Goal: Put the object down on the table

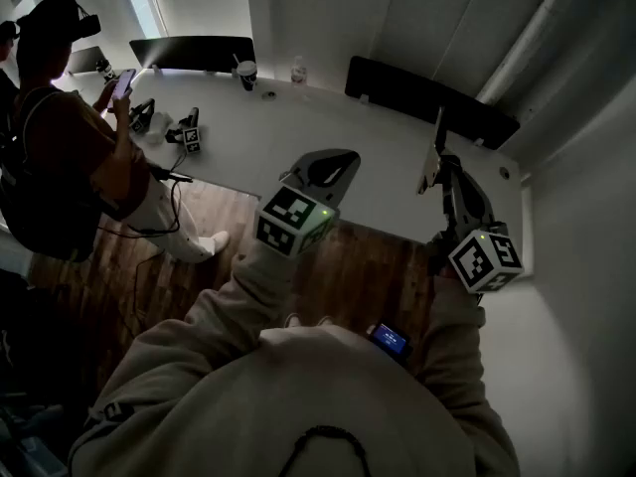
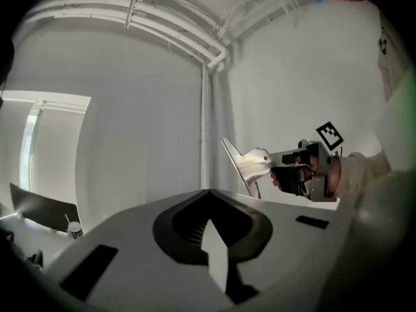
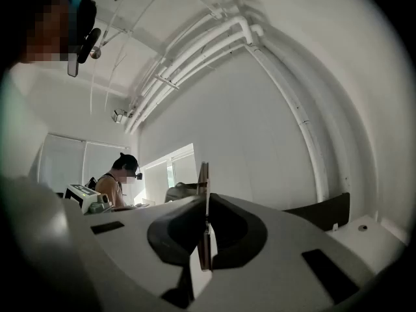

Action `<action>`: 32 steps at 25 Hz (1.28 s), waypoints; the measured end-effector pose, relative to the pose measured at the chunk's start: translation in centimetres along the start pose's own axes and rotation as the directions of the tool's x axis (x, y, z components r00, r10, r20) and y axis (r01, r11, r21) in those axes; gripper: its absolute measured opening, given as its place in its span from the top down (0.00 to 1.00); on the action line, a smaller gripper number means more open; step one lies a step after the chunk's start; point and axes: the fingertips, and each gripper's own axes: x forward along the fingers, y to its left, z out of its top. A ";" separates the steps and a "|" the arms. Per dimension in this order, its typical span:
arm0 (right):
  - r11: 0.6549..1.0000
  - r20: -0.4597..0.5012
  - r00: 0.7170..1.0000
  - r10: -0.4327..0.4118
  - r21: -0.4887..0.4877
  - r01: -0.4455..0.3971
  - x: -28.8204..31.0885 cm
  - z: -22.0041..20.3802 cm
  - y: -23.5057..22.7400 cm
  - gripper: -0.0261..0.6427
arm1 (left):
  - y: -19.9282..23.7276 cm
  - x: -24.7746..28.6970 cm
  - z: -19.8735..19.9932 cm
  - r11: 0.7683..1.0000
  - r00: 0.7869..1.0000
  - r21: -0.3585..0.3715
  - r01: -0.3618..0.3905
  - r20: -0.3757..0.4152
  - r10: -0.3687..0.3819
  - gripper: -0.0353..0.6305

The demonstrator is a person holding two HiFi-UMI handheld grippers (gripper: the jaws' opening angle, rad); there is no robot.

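My right gripper (image 1: 443, 163) is held up in the air over the near right end of the white table (image 1: 298, 132), shut on a thin flat pale object (image 1: 434, 159) that sticks up past its tips. In the right gripper view the object (image 3: 204, 177) shows edge-on, pinched between the dark pads of my right gripper (image 3: 206, 200). The left gripper view shows the same object (image 2: 250, 163) as a flat blade with a pale lump, in the right gripper (image 2: 278, 168). My left gripper (image 1: 341, 159) hangs beside it, shut with nothing in it (image 2: 209, 194).
On the table's far end stand a cup (image 1: 246, 72), a bottle (image 1: 298, 70) and another pair of grippers (image 1: 188, 133). A person (image 1: 70, 127) stands at its left with a phone. Dark chairs (image 1: 427, 97) line the far side. The wall is close on the right.
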 end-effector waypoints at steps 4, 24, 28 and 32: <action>1.000 -0.009 1.000 0.002 0.020 -0.002 0.2 0.0 0.0 0.93 | 0.1 0.1 0.8 1.000 1.000 0.000 0.001 0.000 -0.001 0.95; 0.998 0.005 1.000 0.020 0.063 -0.020 -0.3 0.3 -3.3 0.93 | 1.2 2.4 2.8 0.999 0.999 -0.009 -0.033 0.013 0.033 0.95; 0.998 0.010 0.999 0.033 0.046 -0.034 -0.4 0.9 -5.1 0.93 | 1.7 4.3 4.0 0.998 0.997 -0.006 -0.060 0.050 0.061 0.95; 0.997 0.011 0.998 0.063 0.035 -0.063 0.0 1.2 -6.8 0.93 | 1.9 5.3 3.3 0.997 0.996 -0.030 -0.074 0.051 0.076 0.95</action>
